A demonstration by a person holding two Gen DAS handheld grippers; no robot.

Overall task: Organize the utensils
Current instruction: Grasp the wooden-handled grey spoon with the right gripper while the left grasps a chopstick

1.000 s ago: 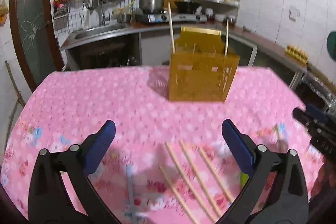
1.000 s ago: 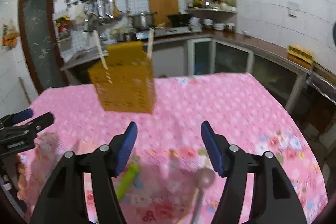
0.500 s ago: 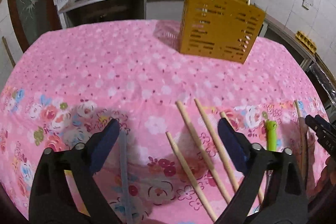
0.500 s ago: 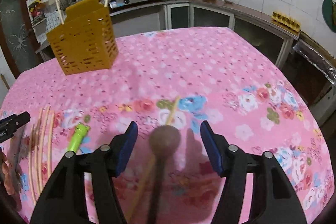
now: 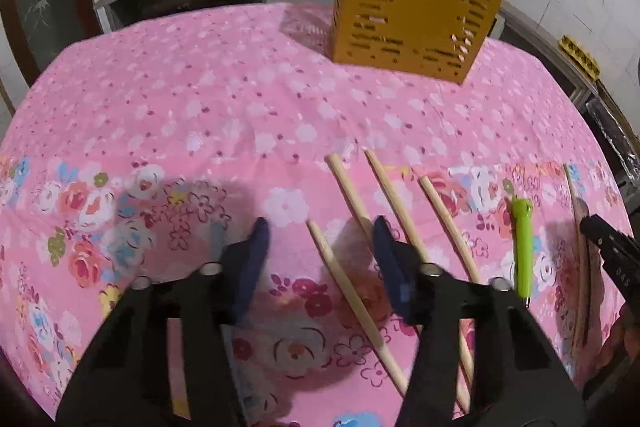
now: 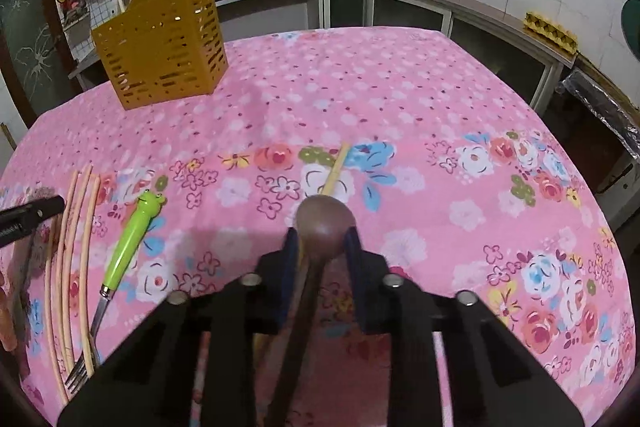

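I'm working two handheld tools over a counter [image 5: 200,99] w/ a pink floral cloth. My left tool [image 5: 318,247] is low over the cloth, jaws closing around one wooden chopstick [image 5: 352,301] that lies between them; pads aren't pressing on it yet, so nothing's gripped. Three more chopsticks [image 5: 394,199] lie just beside it, roughly parallel, prob. laid out for easy one-by-one pickup. To their right lies a green frog-handled fork [image 6: 130,243]. My right tool [image 6: 320,241] is closing on a brown wooden spoon [image 6: 325,223], pads at the sides of its bowl, seemingly gripping it, handle running back under the tool; another chopstick [image 6: 336,173] pokes out beyond it. At the far side of the counter stands the yellow slotted utensil holder [image 6: 164,47], upright, two chopsticks already standing in it, so that's where everything goes, I reckon. Bkgd: tiled kitchen w/ stove, pots, hanging ladles, shelves.
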